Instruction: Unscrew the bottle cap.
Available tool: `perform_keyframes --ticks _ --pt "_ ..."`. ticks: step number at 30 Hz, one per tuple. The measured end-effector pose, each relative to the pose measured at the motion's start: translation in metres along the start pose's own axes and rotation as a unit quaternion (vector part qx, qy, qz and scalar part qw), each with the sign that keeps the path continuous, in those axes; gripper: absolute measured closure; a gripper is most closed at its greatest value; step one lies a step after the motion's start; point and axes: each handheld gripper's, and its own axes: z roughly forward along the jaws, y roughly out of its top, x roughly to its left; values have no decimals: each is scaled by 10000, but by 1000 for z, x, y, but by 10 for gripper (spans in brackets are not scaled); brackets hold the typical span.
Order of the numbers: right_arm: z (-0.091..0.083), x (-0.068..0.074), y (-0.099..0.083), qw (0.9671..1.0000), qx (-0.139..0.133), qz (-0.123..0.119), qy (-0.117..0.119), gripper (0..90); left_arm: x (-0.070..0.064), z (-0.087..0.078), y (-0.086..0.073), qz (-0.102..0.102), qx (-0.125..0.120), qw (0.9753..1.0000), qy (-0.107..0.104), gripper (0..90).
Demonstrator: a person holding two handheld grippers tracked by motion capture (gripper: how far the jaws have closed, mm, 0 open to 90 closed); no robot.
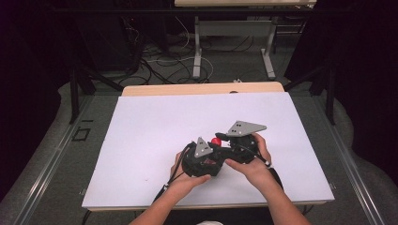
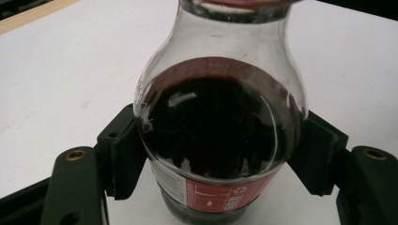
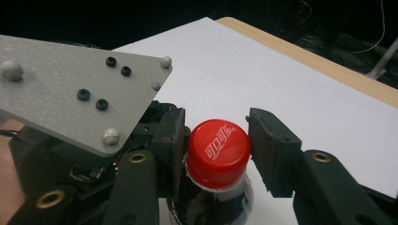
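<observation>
Both pads of the left gripper (image 2: pixel 220 159) clamp the cola bottle (image 2: pixel 220 136) at frame centre; the right gripper (image 3: pixel 217 140) stands open around its red cap (image 3: pixel 218 150). An off-centre closing could slip, tipping the bottle.

Left tongs (image 2: pixel 220 154) clamped; right tongs (image 3: pixel 213 154) nearly closed, side by side.

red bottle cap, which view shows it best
The right gripper view: the red cap sits close up between the right gripper jaws, its white lettering readable. The high view shows it as a small red dot between the two grippers. The left gripper view shows the bottle body; the cap is cut off at the top.
</observation>
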Motion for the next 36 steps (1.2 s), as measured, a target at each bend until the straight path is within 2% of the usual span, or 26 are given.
perform_keyframes --ticks 4,9,12,13,14,16,18,20,21,24,25,27,30,32,33,35,36 --pt "3 2 -1 9999 13 -149 -48 599 -2 -2 0 -3 13 10000 -16 300" --pt "5 4 -1 9998 -32 -175 49 607 0 -5 -1 36 53 10000 -46 300" --pt "4 4 0 9997 -36 -174 161 611 2 -9 -1 74 167 9997 -179 300" --pt "4 4 0 9997 -33 -177 193 611 1 -8 -1 37 47 9999 -151 301" --pt "3 3 1 9995 38 -210 251 612 1 -9 -2 38 49 9998 -188 301" --pt "3 3 1 9991 -21 -231 354 612 2 -13 -1 91 111 9995 -271 301" --pt "2 3 3 9985 3 -306 453 613 2 -15 -2 60 67 9995 -309 301" --pt "1 3 4 9983 43 -316 496 613 2 -17 -2 94 125 9992 -373 301" --pt "1 2 6 9974 58 -327 637 614 3 -18 -2 114 70 9991 -396 301" --pt "1 1 8 9955 82 -425 839 615 3 -21 -3 92 107 9988 -460 301" --pt "1 1 9 9946 127 -473 912 615 3 -23 -4 161 51 9989 -445 301" --pt "2 0 12 9924 174 -538 1093 615 4 -27 -5 208 126 9983 -530 301" --pt "4 -2 14 9875 267 -720 1375 615 4 -27 -7 204 74 9984 -521 300" --pt "6 -4 14 9848 322 -739 1538 615 5 -30 -9 272 195 9977 -591 300" --pt "6 -4 15 9836 389 -742 1598 615 4 -29 -11 234 105 9981 -555 300" --pt "9 -6 17 9799 456 -859 1742 615 4 -30 -13 227 85 9980 -580 300" --pt "9 -6 17 9799 456 -859 1742 615 4 -30 -13 227 85 9980 -580 300"
